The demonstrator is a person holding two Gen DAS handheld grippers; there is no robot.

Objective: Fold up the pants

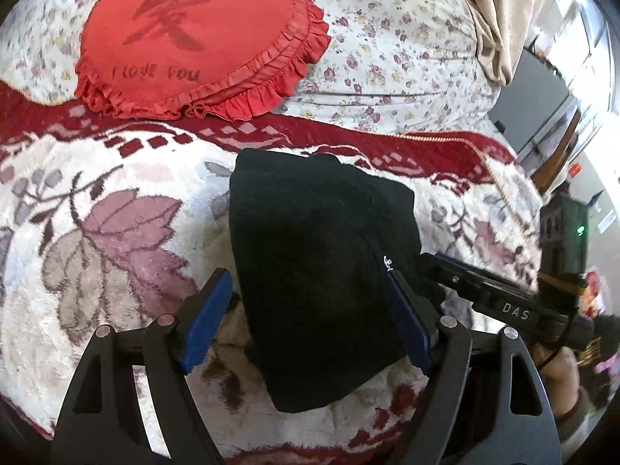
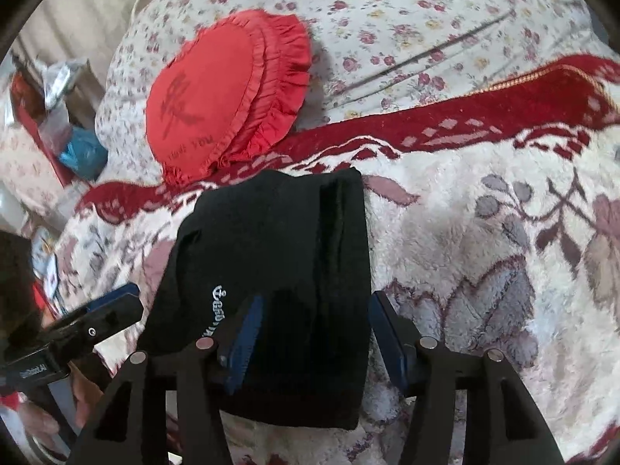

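Observation:
The black pants (image 1: 317, 232) lie folded into a compact bundle on a fluffy floral blanket (image 1: 97, 213), a small white logo showing near their edge. My left gripper (image 1: 306, 321) hovers over the near end of the bundle, open wide, its blue pads on either side of the cloth. From the right, a finger (image 1: 457, 283) of the other gripper reaches the bundle's edge. In the right wrist view, the pants (image 2: 279, 240) run between the pads of my right gripper (image 2: 316, 343), which stand apart and open. The left gripper's finger (image 2: 112, 310) shows at the left.
A red heart cushion (image 1: 193, 38) (image 2: 217, 100) with ruffles rests beyond the pants on a flowered quilt (image 1: 387, 58). The blanket's dark red border (image 2: 503, 89) runs between them. Beige fabric (image 1: 496, 7) hangs at the far right. Bags and clutter (image 2: 58, 116) sit beside the bed.

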